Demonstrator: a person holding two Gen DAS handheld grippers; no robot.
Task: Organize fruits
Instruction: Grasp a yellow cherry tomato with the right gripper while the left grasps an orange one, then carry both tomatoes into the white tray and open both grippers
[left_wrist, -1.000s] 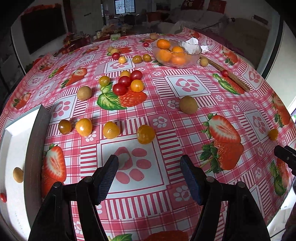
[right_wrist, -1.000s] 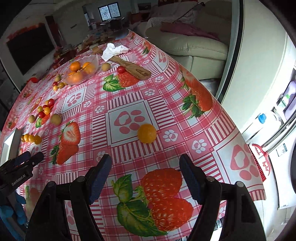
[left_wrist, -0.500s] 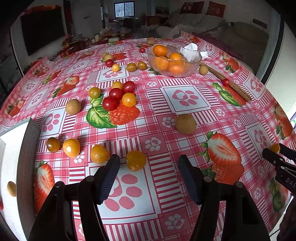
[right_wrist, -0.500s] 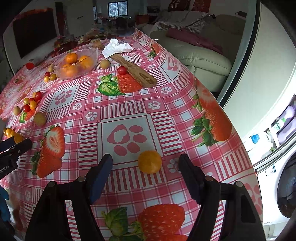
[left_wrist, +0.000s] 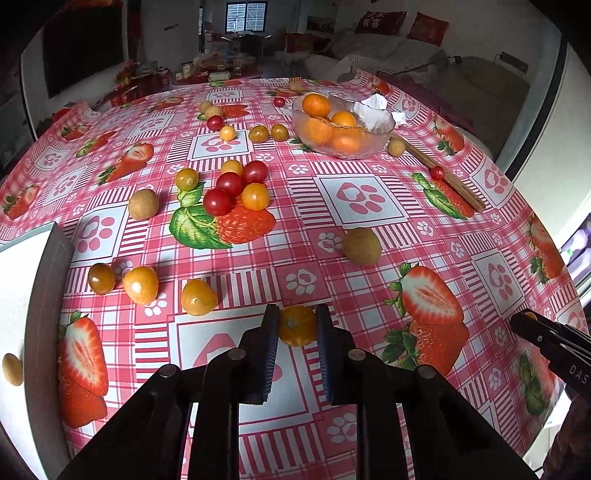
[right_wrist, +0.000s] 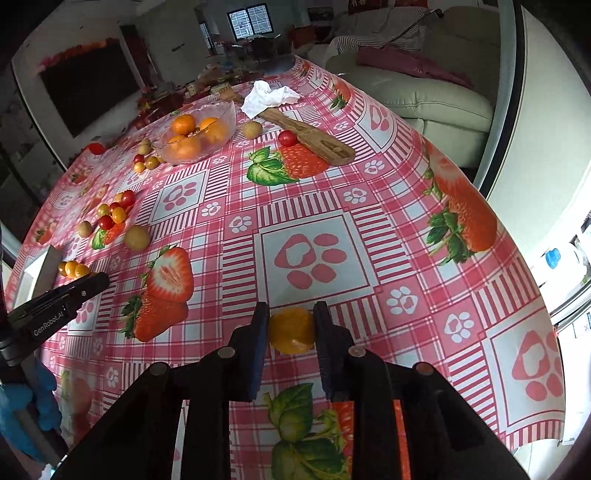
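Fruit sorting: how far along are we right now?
Early. Done: oranges sit in the glass bowl. In hand: the left gripper has just closed on a yellow tomato, and the right gripper on another yellow tomato. Left: the tomato cluster and brown fruits lie loose on the tablecloth.

My two black handheld grippers

My left gripper (left_wrist: 296, 354) and right gripper (right_wrist: 290, 350) have matte black linkage arms, round silver pivot pins and dark blue ribbed pads (left_wrist: 269, 354); white "GenRobot.AI" lettering marks one, above my blue glove (right_wrist: 22, 410).
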